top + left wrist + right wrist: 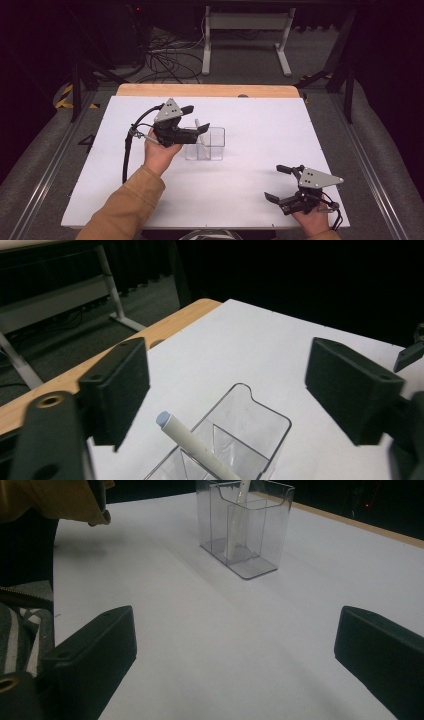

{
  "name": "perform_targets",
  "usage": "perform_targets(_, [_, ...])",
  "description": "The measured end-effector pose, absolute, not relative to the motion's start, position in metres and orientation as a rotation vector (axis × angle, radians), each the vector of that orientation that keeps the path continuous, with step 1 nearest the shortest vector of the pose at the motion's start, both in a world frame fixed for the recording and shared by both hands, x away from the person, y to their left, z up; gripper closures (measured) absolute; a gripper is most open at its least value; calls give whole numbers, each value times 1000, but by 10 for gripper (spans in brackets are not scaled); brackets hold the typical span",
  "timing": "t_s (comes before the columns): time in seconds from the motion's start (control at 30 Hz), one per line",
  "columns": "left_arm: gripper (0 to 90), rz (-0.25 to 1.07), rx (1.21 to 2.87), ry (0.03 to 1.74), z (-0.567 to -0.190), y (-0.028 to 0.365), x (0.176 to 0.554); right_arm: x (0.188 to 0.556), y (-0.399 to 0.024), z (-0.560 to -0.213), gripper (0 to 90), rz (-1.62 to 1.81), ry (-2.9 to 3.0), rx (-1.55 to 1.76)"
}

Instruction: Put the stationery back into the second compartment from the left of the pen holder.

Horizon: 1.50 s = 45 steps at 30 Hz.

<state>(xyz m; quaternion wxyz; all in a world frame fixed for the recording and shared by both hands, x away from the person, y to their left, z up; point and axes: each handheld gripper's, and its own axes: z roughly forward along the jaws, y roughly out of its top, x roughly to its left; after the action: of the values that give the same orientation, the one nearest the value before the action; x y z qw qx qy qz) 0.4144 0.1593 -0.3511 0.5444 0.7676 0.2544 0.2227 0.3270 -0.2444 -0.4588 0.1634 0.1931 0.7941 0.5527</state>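
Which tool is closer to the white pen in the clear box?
The left tool. It hangs open right over the white pen in the clear box. The right tool sits open far off, near the table's front edge.

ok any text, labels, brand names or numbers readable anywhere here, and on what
None can be read.
The clear organizer carries no label or print.
The white pen standing in it shows a plain barrel with a pale blue-grey cap, no legible marking.
The left gripper and right gripper show bare grey plates with holes, no lettering.
The white table is unmarked.
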Motion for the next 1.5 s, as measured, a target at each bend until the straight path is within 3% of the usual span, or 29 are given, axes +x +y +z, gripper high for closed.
perform_targets(0.3, [99, 533, 1810, 578, -341, 172, 397, 326, -244, -458, 38, 1574, 2261, 551])
perform_targets(0.8, [64, 539, 1813, 570, -339, 196, 374, 326, -243, -458, 37, 1569, 2264, 552])
perform_targets(1.5, [45, 517, 1820, 623, -409, 262, 327, 326, -241, -459, 35, 1563, 2270, 554])
